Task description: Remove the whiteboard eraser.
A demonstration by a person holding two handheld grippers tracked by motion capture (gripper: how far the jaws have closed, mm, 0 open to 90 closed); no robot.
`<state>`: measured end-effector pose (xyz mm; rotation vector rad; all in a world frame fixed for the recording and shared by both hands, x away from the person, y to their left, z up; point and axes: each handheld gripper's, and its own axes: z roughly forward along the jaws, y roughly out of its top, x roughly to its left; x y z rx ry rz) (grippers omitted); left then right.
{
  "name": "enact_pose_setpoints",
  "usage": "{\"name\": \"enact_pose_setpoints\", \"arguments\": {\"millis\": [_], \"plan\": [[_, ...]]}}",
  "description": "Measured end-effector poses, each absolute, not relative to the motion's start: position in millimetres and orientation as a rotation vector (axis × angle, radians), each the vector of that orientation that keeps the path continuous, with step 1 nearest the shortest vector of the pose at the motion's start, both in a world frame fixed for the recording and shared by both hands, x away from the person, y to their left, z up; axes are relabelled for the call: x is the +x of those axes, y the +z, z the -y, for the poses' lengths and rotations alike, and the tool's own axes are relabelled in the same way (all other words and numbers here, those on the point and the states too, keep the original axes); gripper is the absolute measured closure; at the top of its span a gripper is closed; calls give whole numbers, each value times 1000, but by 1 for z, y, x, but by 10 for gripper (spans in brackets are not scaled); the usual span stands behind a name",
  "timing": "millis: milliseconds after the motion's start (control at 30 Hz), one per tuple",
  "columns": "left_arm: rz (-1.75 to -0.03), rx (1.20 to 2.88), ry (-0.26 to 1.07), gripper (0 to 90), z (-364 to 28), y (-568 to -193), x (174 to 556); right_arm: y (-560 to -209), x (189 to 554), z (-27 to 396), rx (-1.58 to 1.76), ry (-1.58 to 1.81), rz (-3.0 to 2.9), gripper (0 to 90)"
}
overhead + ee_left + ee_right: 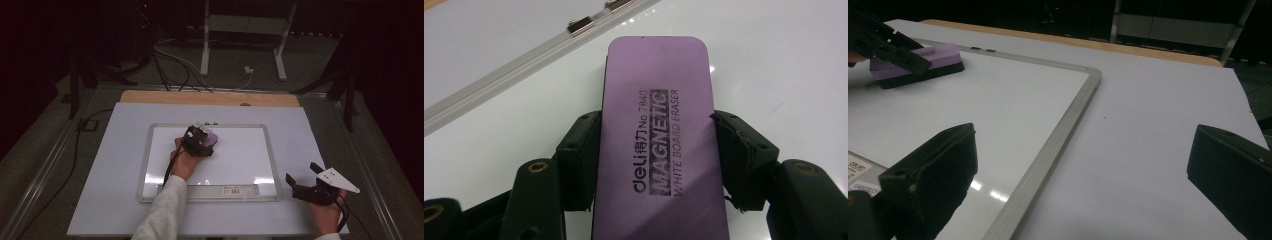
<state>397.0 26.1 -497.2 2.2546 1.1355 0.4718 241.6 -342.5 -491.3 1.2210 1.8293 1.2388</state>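
A purple magnetic whiteboard eraser (659, 145) lies flat on the whiteboard (235, 160), near its far edge. My left gripper (202, 140) is shut on the eraser's two long sides, and its black pads (579, 160) press against them. The eraser (212, 137) shows as a small purple patch just past that gripper, and again at the far left as eraser (923, 62). My right gripper (305, 181) rests on the white mat to the right of the board, jaws wide open with nothing between them. Its pads (933, 170) frame the board's right corner.
The whiteboard's grey frame (1058, 135) lies on a large white mat (310, 135) over a wooden tabletop (210, 97). Metal clips (584, 25) sit on the board's far edge. A label strip (235, 190) runs along the near edge. Cables and a stand (240, 30) lie beyond.
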Motion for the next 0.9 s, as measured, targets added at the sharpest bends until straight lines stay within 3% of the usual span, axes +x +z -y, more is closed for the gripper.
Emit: {"name": "enact_pose_setpoints", "arguments": {"millis": [300, 533, 667, 900], "plan": [[-970, 2324, 422, 418, 8, -496, 375, -491, 241, 344, 1224, 1241, -1824, 3], [-885, 2364, 368, 418, 5, -494, 344, -490, 240, 345, 1225, 1244, -1818, 3], [-901, 2370, 398, 418, -10, -493, 340, -490, 240, 345, 1227, 1242, -1817, 3], [-1078, 2308, 463, 418, -35, -495, 366, -491, 240, 344, 1224, 1240, -1821, 3]]}}
